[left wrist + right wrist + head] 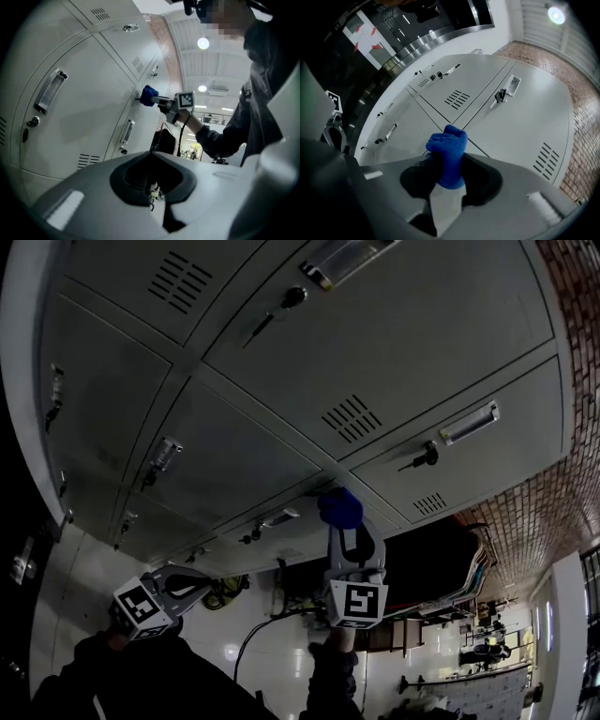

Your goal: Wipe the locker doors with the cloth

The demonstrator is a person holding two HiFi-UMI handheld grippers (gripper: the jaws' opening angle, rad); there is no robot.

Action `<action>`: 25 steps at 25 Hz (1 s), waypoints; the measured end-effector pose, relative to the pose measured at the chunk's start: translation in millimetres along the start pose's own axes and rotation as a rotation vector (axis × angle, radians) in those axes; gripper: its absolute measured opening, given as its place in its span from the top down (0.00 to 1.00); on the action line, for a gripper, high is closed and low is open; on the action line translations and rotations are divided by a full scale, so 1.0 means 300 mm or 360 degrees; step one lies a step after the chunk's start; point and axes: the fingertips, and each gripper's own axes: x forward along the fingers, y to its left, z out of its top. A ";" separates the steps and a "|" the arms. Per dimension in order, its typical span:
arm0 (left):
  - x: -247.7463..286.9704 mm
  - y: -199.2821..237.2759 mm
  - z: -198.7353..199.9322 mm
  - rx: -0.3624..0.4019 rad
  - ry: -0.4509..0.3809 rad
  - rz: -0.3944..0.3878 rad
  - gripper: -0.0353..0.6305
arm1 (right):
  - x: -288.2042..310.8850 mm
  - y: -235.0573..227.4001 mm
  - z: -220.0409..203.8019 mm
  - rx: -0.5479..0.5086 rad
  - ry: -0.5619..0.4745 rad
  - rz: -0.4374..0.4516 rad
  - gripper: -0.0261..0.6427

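A bank of grey locker doors [234,456] fills the head view. My right gripper [343,521] is shut on a bunched blue cloth [340,508], which is pressed to a door close to the seam between doors. In the right gripper view the cloth [449,157] sticks out past the jaws of that gripper [450,166] towards the doors [525,126]. My left gripper [187,587] hangs lower left, away from the doors, shut with nothing in it. The left gripper view shows the left gripper [151,155] shut and empty, with the cloth [149,95] against a door [84,122].
Each door carries a handle [469,424], a lock with a key [427,457] and vent slits [352,418]. A brick wall [562,474] borders the lockers on the right. A dark bag or case [431,563] sits below them. A black cable [258,634] trails over the white floor.
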 end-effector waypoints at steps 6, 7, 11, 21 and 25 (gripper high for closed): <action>0.013 0.036 0.014 -0.0027 -0.0027 0.0062 0.98 | 0.068 -0.035 0.027 -0.0032 -0.0043 -0.0013 0.78; 0.019 0.041 0.010 -0.0031 -0.0024 0.0063 0.98 | 0.068 -0.026 0.017 -0.0021 -0.0042 -0.0004 0.78; 0.045 0.054 -0.016 -0.0059 -0.0004 0.0039 0.98 | 0.080 0.052 -0.063 0.0015 0.0028 0.0073 0.78; 0.080 0.076 -0.073 -0.0104 0.0071 -0.0022 0.98 | 0.088 0.211 -0.235 0.0128 0.0202 0.0205 0.78; 0.088 0.093 -0.081 -0.0107 0.0090 -0.0027 0.98 | 0.074 0.253 -0.301 0.0184 0.0259 0.0231 0.78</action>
